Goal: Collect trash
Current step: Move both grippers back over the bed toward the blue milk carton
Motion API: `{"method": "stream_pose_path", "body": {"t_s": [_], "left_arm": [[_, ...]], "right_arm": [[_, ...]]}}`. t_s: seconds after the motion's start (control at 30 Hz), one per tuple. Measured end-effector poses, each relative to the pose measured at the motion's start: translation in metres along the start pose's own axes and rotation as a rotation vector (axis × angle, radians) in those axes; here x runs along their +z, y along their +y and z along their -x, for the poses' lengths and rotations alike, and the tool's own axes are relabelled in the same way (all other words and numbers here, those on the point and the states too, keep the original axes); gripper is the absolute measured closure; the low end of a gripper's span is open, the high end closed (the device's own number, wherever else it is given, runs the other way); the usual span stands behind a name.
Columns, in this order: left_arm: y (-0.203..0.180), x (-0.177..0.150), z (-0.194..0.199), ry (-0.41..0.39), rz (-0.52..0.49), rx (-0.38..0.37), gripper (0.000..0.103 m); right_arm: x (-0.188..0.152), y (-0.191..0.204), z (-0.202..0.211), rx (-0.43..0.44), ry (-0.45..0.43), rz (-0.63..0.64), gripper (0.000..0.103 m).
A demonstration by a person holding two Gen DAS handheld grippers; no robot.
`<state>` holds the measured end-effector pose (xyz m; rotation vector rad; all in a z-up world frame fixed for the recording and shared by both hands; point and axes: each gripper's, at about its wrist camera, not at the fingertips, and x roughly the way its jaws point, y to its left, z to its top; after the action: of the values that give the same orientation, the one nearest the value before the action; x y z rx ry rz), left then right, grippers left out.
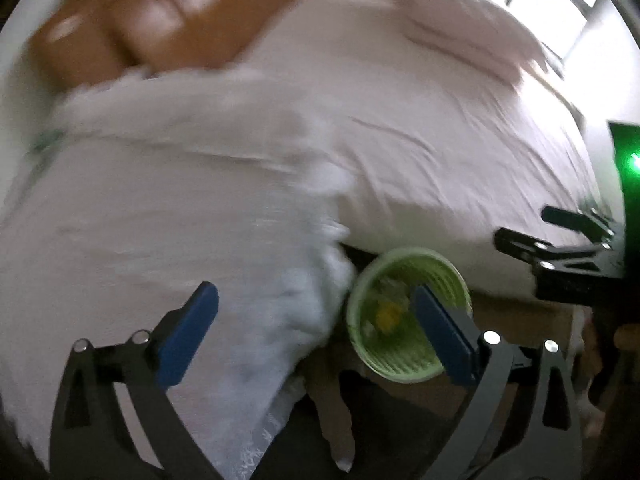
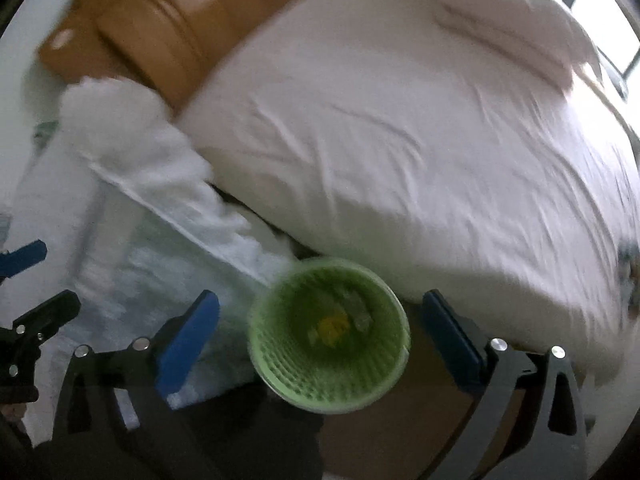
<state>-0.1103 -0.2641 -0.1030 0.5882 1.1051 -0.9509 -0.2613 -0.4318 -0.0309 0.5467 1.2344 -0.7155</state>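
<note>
A light green slatted waste bin (image 1: pixel 408 316) stands on the floor beside the bed; it also shows in the right wrist view (image 2: pixel 328 334). Yellow and pale scraps of trash (image 2: pixel 332 326) lie in its bottom. My left gripper (image 1: pixel 316 320) is open and empty, held above the bin's left side with its right finger over the bin. My right gripper (image 2: pixel 320 328) is open and empty, straddling the bin from above. The right gripper's black frame (image 1: pixel 560 248) shows at the right of the left wrist view. Both views are blurred.
A bed with a white sheet (image 2: pixel 400 140) and a pillow (image 2: pixel 508 16) fills the upper right. A brown wooden headboard (image 2: pixel 160 32) stands behind. A white fluffy blanket (image 1: pixel 180 200) hangs over the left side. Brown floor (image 2: pixel 432 412) lies below the bin.
</note>
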Motion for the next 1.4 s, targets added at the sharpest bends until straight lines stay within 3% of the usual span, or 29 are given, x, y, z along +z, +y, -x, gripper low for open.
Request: {"method": "stream_pose_path", "body": {"t_s": [0.17, 0.23, 0.4, 0.57, 0.77, 0.87, 1.07, 1.2, 1.4], "left_arm": [[0.098, -0.008, 0.026, -0.054, 0.205, 0.124, 0.009], [0.146, -0.015, 0.038, -0.073, 0.306, 0.183, 0.009], [0.243, -0.040, 0.056, -0.098, 0.527, 0.265, 0.009], [0.313, -0.064, 0.063, -0.104, 0.645, 0.334, 0.009], [0.371, -0.091, 0.067, -0.109, 0.751, 0.388, 0.009], [0.396, -0.108, 0.072, -0.121, 0.819, 0.397, 0.009], [0.428, -0.139, 0.076, -0.116, 0.908, 0.438, 0.009], [0.447, -0.162, 0.082, -0.124, 0.976, 0.460, 0.009], [0.464, -0.188, 0.087, -0.144, 1.069, 0.451, 0.009]], "right_arm": [[0.043, 0.072, 0.002, 0.086, -0.040, 0.132, 0.003], [0.062, 0.118, -0.001, 0.130, -0.046, 0.194, 0.003], [0.090, 0.207, -0.010, 0.212, -0.035, 0.304, 0.003], [0.117, 0.313, -0.024, 0.268, -0.019, 0.461, 0.003], [0.136, 0.408, -0.037, 0.297, -0.008, 0.607, 0.003], [0.141, 0.473, -0.048, 0.356, 0.004, 0.734, 0.003], [0.147, 0.584, -0.082, 0.444, 0.060, 0.857, 0.003], [0.139, 0.645, -0.094, 0.485, 0.077, 0.842, 0.003], [0.120, 0.706, -0.110, 0.509, 0.097, 0.752, 0.003]]}}
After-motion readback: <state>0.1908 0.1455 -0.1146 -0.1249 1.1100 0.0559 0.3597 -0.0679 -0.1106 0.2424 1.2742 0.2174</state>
